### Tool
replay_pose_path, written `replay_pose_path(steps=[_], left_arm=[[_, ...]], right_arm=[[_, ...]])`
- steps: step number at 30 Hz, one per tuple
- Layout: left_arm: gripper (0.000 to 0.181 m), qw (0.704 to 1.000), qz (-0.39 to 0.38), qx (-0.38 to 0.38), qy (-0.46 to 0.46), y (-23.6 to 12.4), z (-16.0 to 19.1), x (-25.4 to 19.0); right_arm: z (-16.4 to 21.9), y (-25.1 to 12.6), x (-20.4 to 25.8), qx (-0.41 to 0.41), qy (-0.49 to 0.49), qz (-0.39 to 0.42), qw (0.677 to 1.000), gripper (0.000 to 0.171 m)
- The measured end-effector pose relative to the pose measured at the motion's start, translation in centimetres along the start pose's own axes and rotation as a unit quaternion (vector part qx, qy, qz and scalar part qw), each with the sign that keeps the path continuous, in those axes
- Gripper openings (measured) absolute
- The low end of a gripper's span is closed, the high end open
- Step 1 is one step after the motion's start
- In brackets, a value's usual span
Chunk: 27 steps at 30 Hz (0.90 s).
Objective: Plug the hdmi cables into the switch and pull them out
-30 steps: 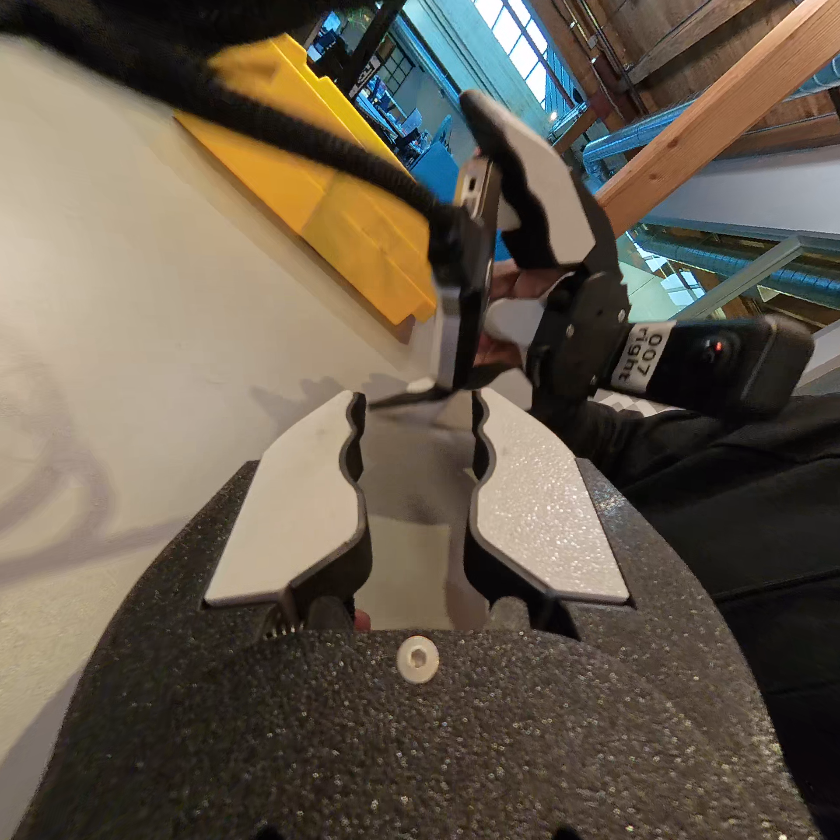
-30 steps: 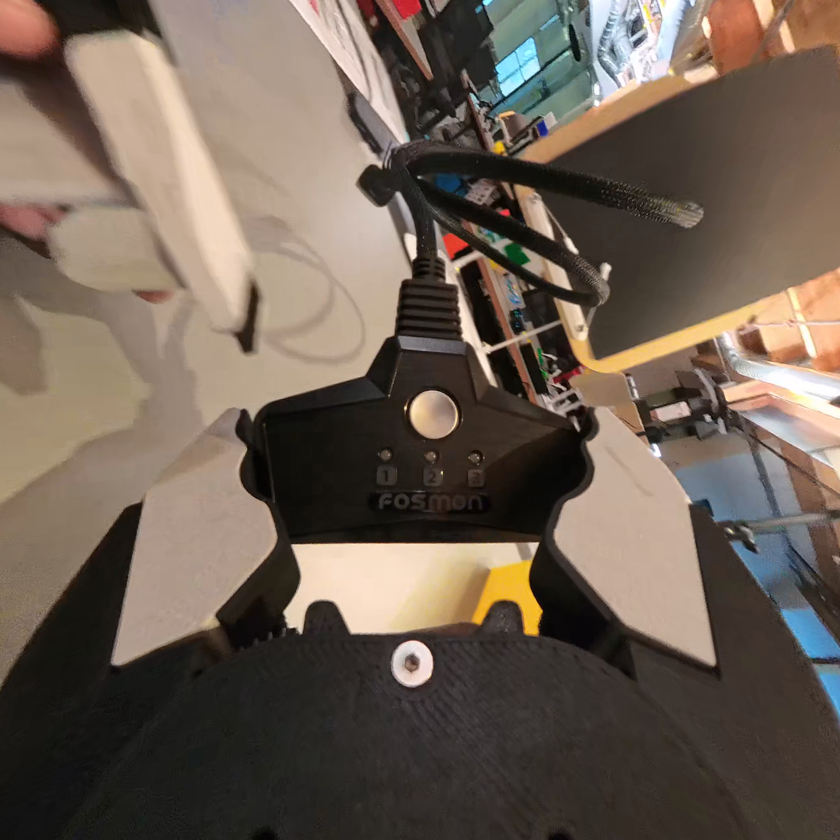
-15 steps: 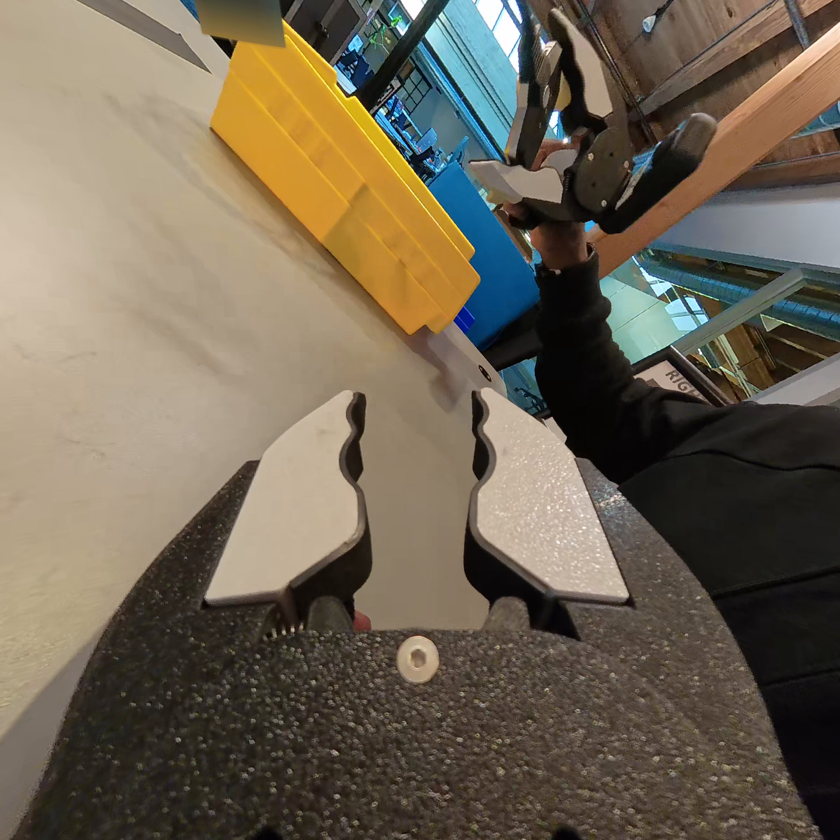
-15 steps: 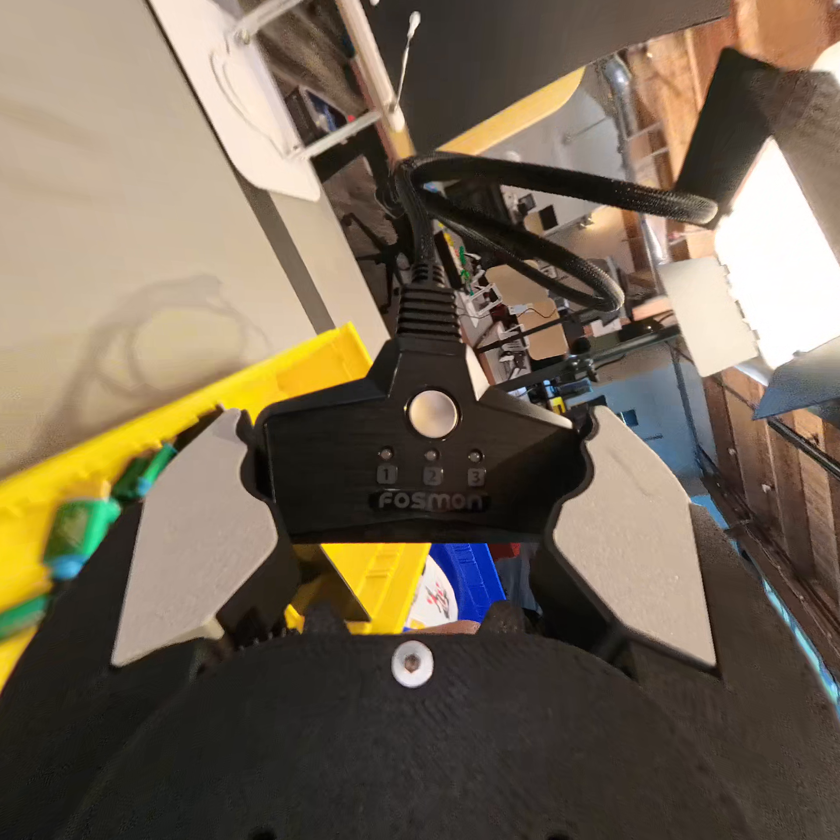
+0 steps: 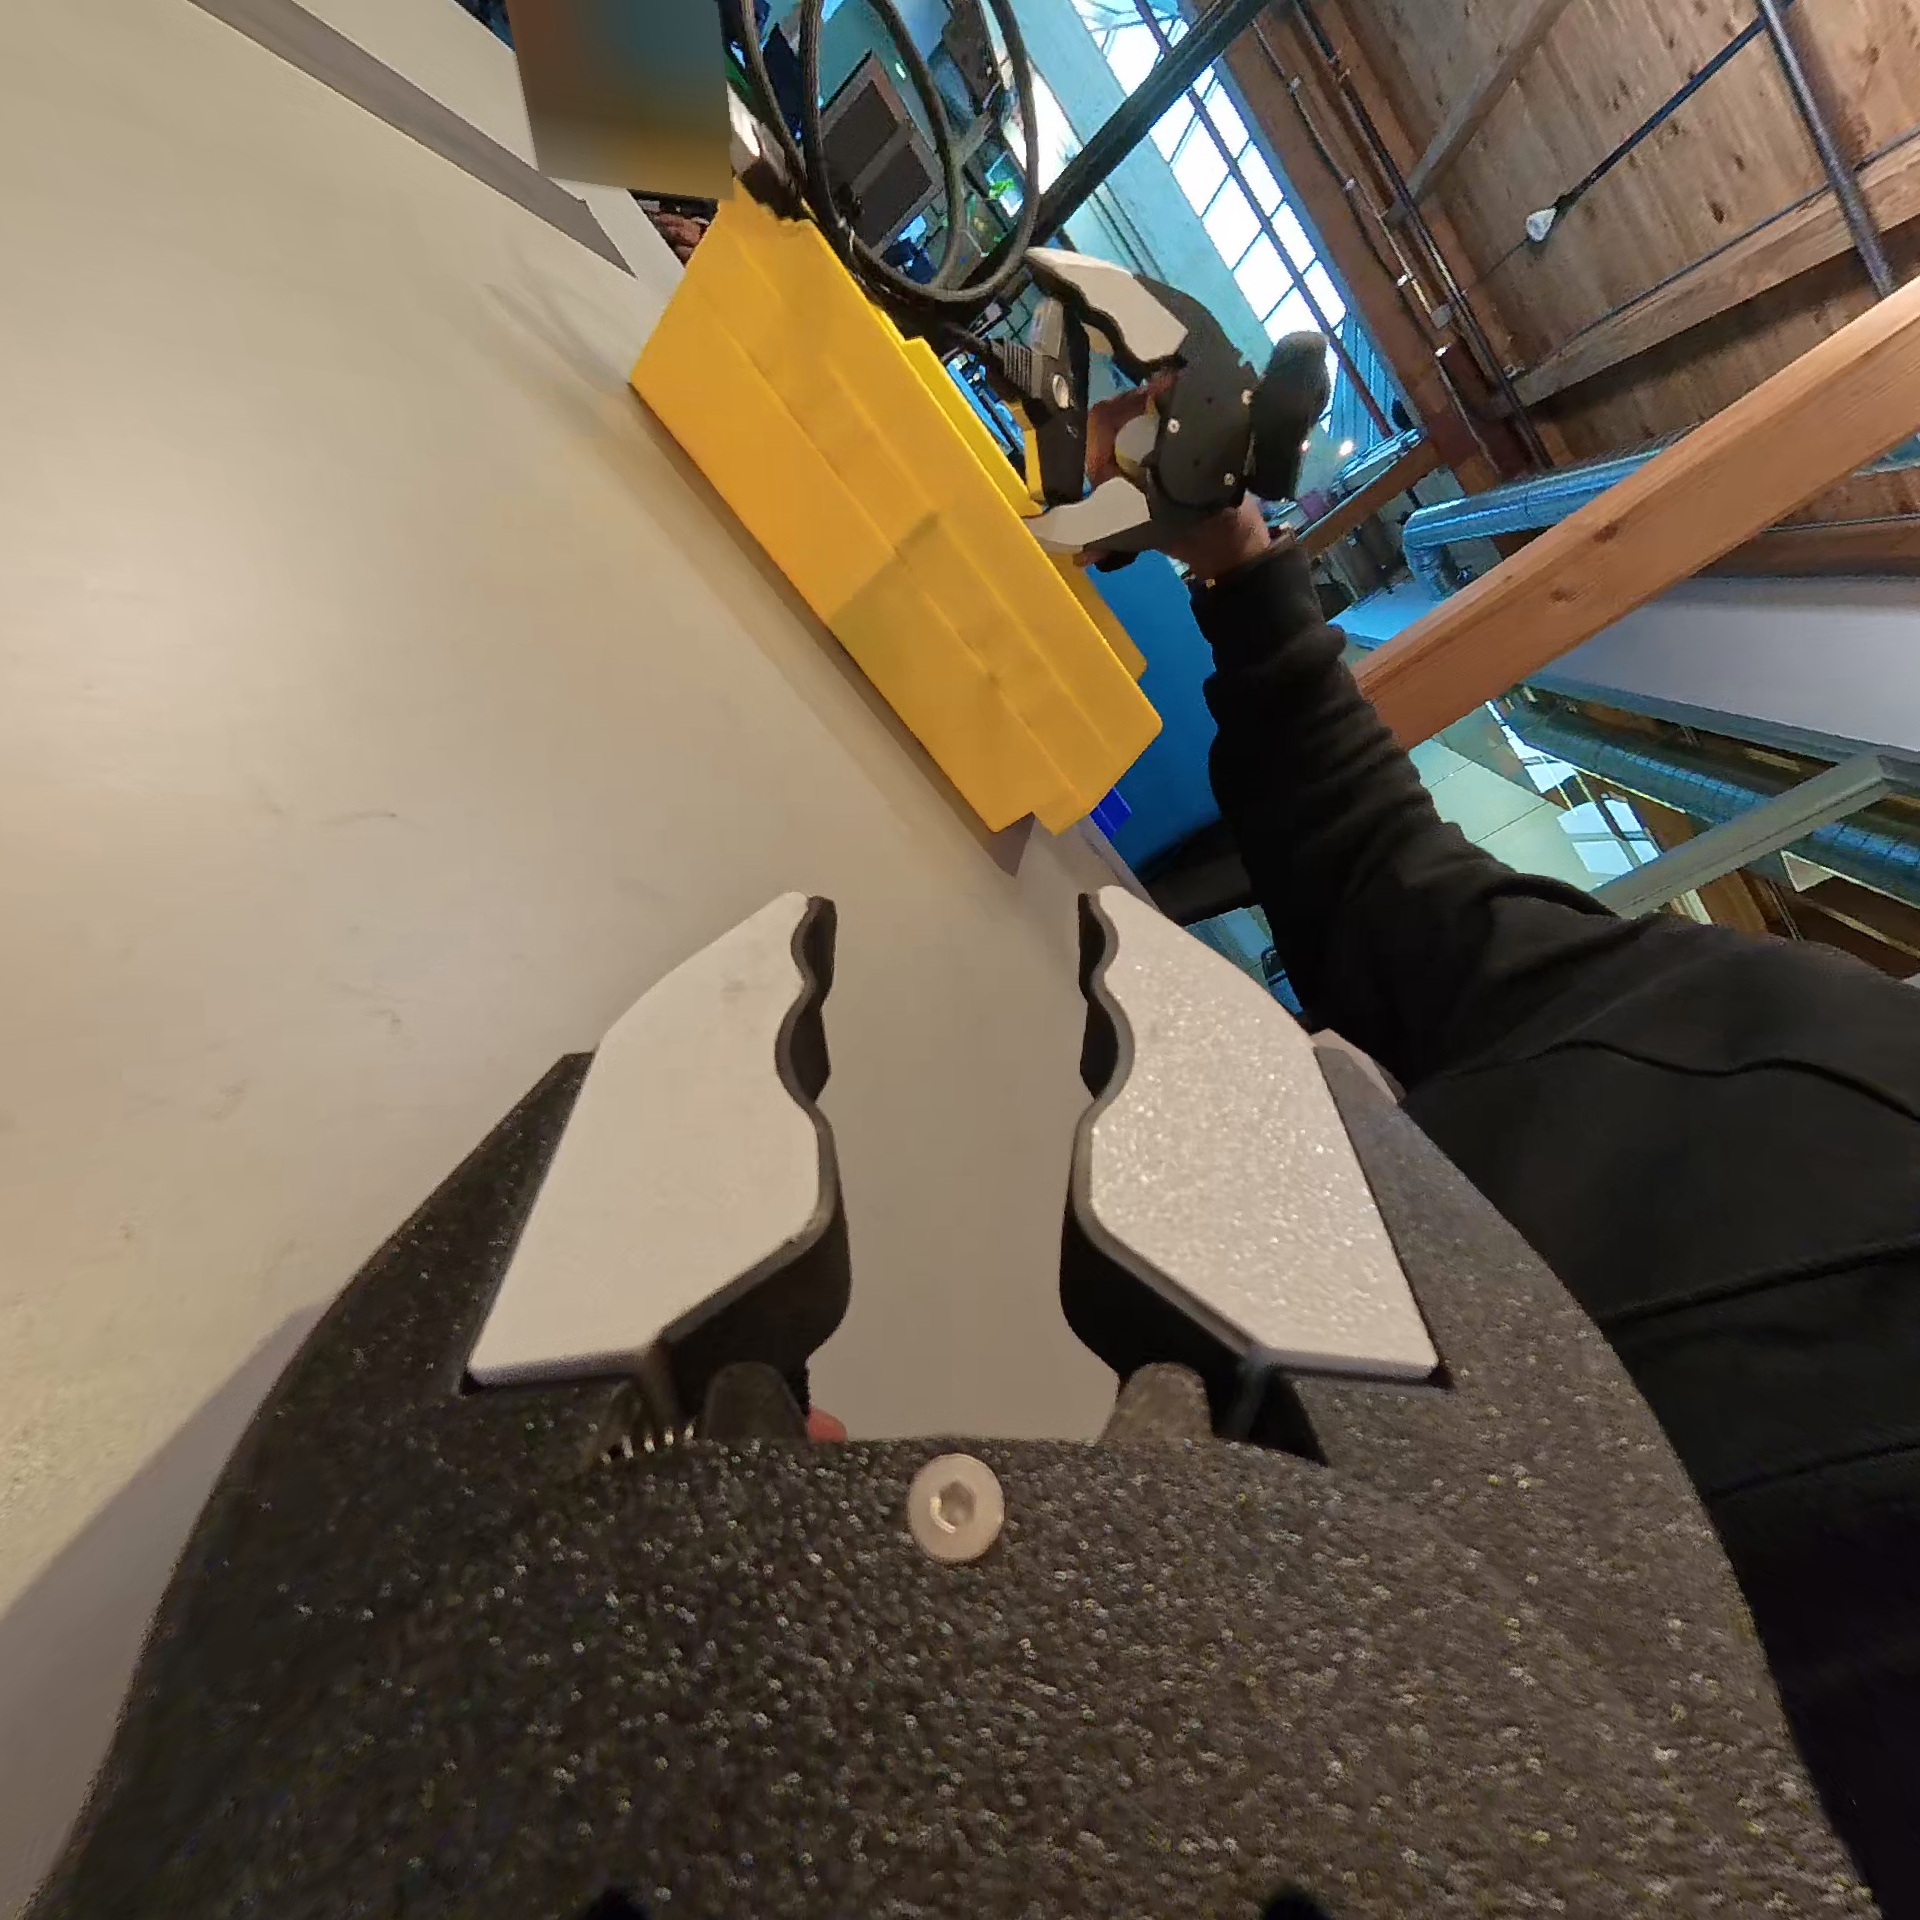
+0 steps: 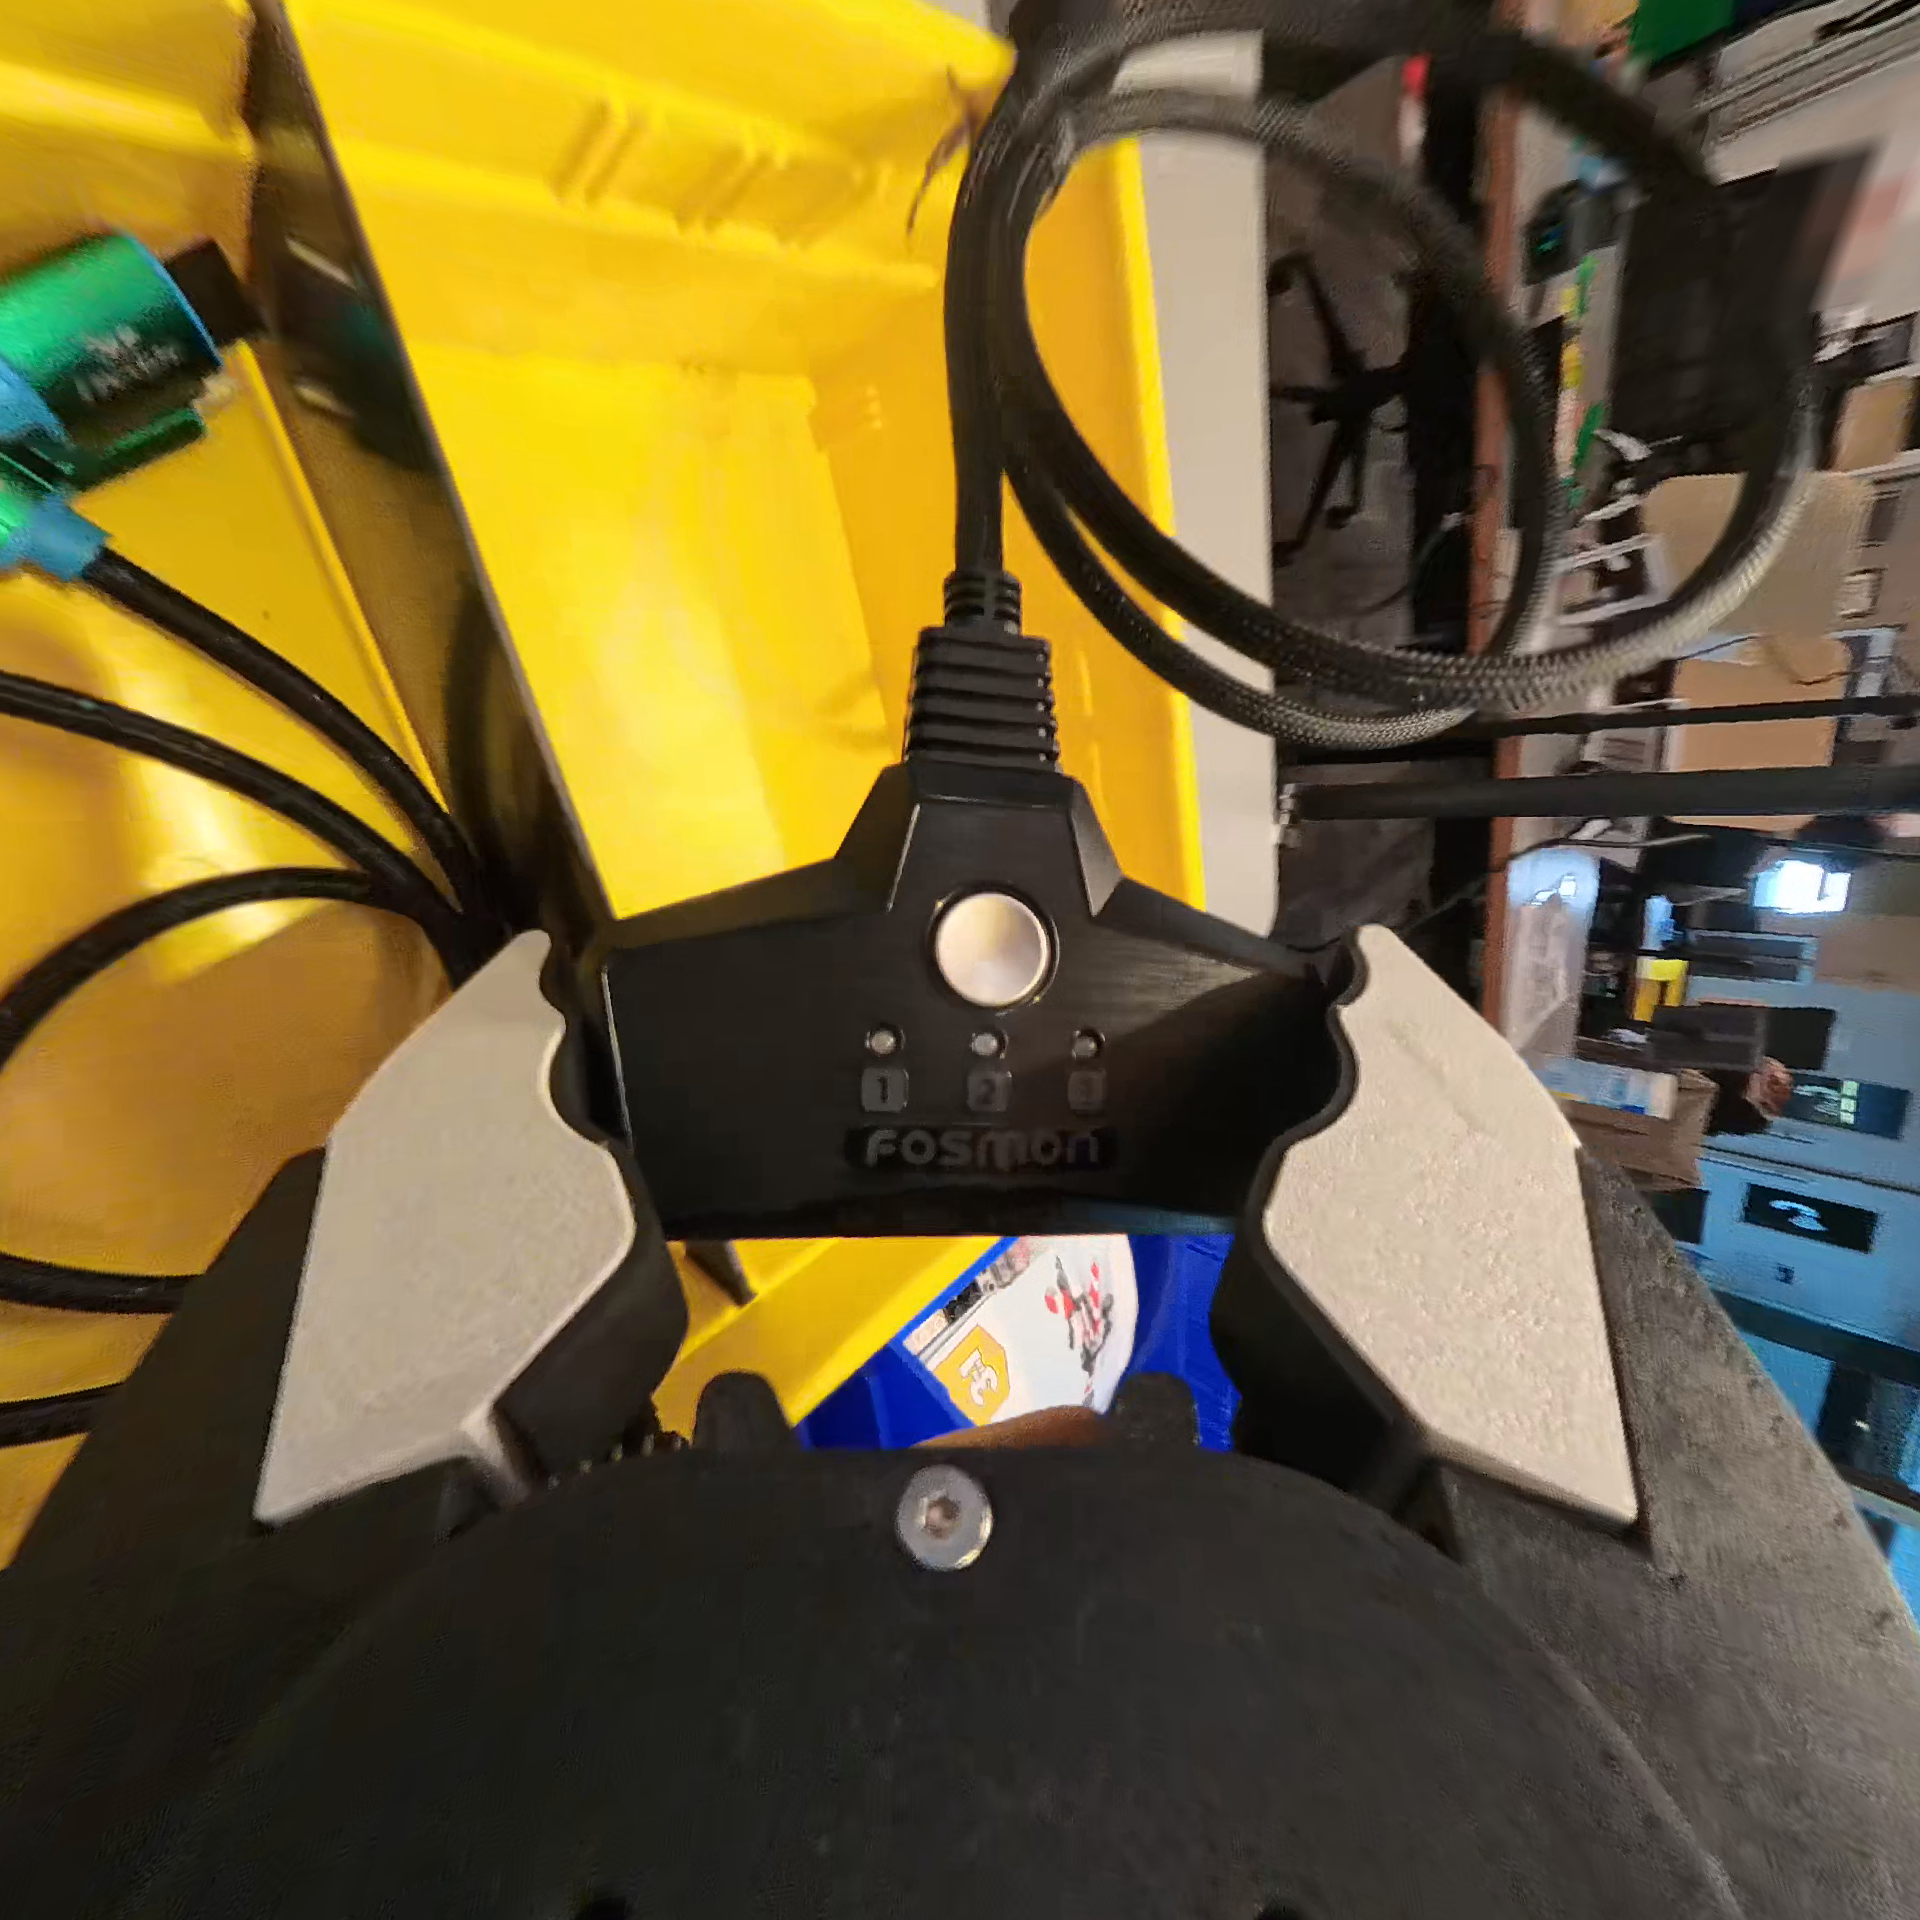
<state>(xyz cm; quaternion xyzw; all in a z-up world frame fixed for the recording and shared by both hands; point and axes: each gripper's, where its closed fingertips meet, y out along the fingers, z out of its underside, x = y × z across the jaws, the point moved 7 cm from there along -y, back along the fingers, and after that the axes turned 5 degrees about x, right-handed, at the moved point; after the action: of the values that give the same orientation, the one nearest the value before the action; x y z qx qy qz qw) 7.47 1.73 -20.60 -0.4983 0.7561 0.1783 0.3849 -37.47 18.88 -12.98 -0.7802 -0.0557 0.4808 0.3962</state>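
The right gripper (image 6: 951,1049) clamps the black switch (image 6: 935,1049) by its sides, above the yellow bin (image 6: 665,488); its looped cord (image 6: 1226,582) trails toward 1 o'clock. Loose cables (image 6: 270,790) lie at 9 o'clock in the bin. The left gripper (image 5: 954,1023) hangs open and empty over the table (image 5: 312,623). The loop could snag the bin's rim and twist the switch loose.

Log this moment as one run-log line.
right tool: shut on switch, above yellow bin | left tool: open, empty, over table
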Motion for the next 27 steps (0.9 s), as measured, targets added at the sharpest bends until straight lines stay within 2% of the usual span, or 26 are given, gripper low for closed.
replay_pose_path(steps=[4,9,13,17,21,24,27], left_arm=[[0.046,1.0,-0.013,0.008,0.005,0.2,0.1,0.1],[0.046,1.0,-0.017,0.008,0.002,0.2,0.0,0.2],[0.046,1.0,-0.013,0.009,0.001,0.2,0.0,0.2],[0.046,1.0,-0.005,0.007,0.014,0.1,0.1,-0.1],[0.046,0.999,-0.011,0.006,0.047,-0.4,0.0,-0.5],[0.046,0.995,-0.051,0.003,0.087,-1.6,-0.2,-0.4],[0.047,0.983,-0.124,-0.003,0.139,-3.9,-0.5,-0.2]], right_arm=[[0.9,2.9,-0.2,0.025,0.015,-0.083,0.996,0.131],[1.9,4.3,-0.2,0.05,0.056,-0.166,0.983,0.125],[2.2,4.0,-0.5,0.041,0.095,-0.18,0.978,0.123],[0.7,1.4,-0.3,-0.006,0.115,-0.154,0.981,0.111],[-3.0,-2.5,1.8,-0.049,0.134,-0.141,0.98,0.103],[-6.1,-5.3,4.5,-0.072,0.155,-0.133,0.976,0.097],[-9.0,-7.6,7.4,-0.116,0.21,-0.118,0.964,0.092]])
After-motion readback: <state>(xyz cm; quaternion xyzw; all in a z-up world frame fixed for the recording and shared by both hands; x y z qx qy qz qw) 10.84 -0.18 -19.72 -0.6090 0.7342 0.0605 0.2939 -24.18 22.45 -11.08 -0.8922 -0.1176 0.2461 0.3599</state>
